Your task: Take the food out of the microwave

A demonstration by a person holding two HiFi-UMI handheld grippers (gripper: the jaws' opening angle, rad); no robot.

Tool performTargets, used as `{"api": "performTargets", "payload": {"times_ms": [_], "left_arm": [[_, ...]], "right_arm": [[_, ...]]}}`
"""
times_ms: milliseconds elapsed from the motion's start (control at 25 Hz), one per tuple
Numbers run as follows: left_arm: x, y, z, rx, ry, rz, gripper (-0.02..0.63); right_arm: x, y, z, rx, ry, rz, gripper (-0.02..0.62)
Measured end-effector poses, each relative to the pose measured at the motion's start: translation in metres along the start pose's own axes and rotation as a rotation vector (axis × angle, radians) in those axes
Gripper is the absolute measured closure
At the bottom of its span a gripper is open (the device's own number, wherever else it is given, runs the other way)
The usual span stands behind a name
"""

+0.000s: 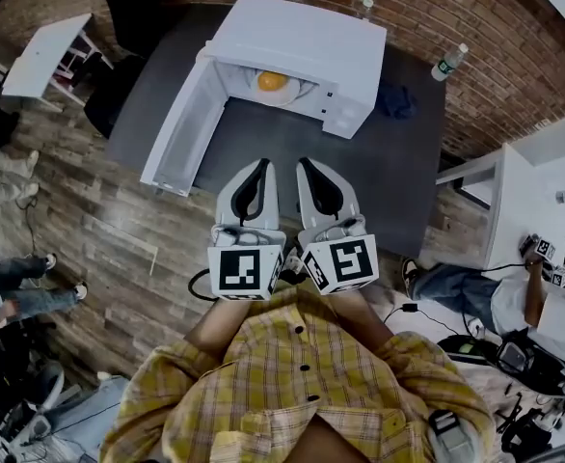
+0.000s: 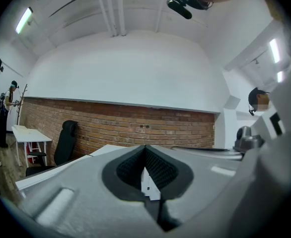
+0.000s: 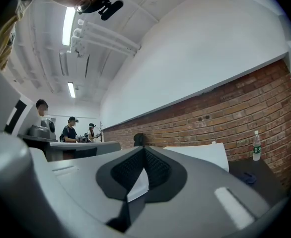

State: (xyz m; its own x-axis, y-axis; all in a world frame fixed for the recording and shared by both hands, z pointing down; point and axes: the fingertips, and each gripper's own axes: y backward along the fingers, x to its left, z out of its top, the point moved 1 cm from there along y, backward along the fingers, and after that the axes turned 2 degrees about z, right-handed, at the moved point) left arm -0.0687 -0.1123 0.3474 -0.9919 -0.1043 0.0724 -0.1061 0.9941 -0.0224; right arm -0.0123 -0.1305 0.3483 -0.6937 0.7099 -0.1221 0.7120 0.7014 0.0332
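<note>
**Orange-yellow round food (image 1: 271, 81) waits inside the white box-shaped microwave (image 1: 311, 37), both tools shut**

Here's how it looks from the floor: the food lies just inside the mouth of the oven, on what looks like a pale plate (image 1: 252, 80). The white door (image 1: 178, 133) hangs wide open on the left. The whole unit stands on a dark grey table (image 1: 379, 152) against a red brick wall (image 1: 437, 8).

The left gripper (image 1: 262, 164) and the right gripper (image 1: 304, 163) sit side by side over the near half of the table. Both point at the opening and are well apart from it. Each gripper's own view shows its jaws pressed together with nothing between them, only a sliver of white microwave beyond the pads.

So the reach is the step in hand, and nothing is gripped yet. To do it well, I'd say spread both pairs of jaws before they cross the threshold. Go in low and level, and keep the left tool off that open door. Take the plate by its rim on two sides, not by the food. Then draw it straight out flat so nothing slides
</note>
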Motion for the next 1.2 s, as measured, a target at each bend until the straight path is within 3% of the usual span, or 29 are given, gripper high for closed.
{"api": "performTargets", "payload": {"times_ms": [320,560,960,1080,1200], "left_arm": [[0.001,-0.026,-0.012,0.042,0.021,-0.007,0.606],[0.028,-0.059,-0.045,0.133,0.206,-0.029,0.606],[0.076,-0.117,-0.1,0.235,0.432,-0.033,0.606],[0.085,-0.135,-0.125,0.284,0.538,-0.054,0.571],[0.092,-0.151,-0.137,0.285,0.584,-0.067,0.568]], "right_arm": [[-0.016,-0.012,-0.009,0.022,-0.002,-0.007,0.592],[-0.024,-0.029,-0.017,0.05,0.002,-0.039,0.592],[-0.03,-0.059,-0.038,0.089,0.014,-0.081,0.592],[-0.034,-0.064,-0.043,0.101,0.009,-0.098,0.592],[-0.04,-0.07,-0.044,0.105,0.035,-0.119,0.592]]}}
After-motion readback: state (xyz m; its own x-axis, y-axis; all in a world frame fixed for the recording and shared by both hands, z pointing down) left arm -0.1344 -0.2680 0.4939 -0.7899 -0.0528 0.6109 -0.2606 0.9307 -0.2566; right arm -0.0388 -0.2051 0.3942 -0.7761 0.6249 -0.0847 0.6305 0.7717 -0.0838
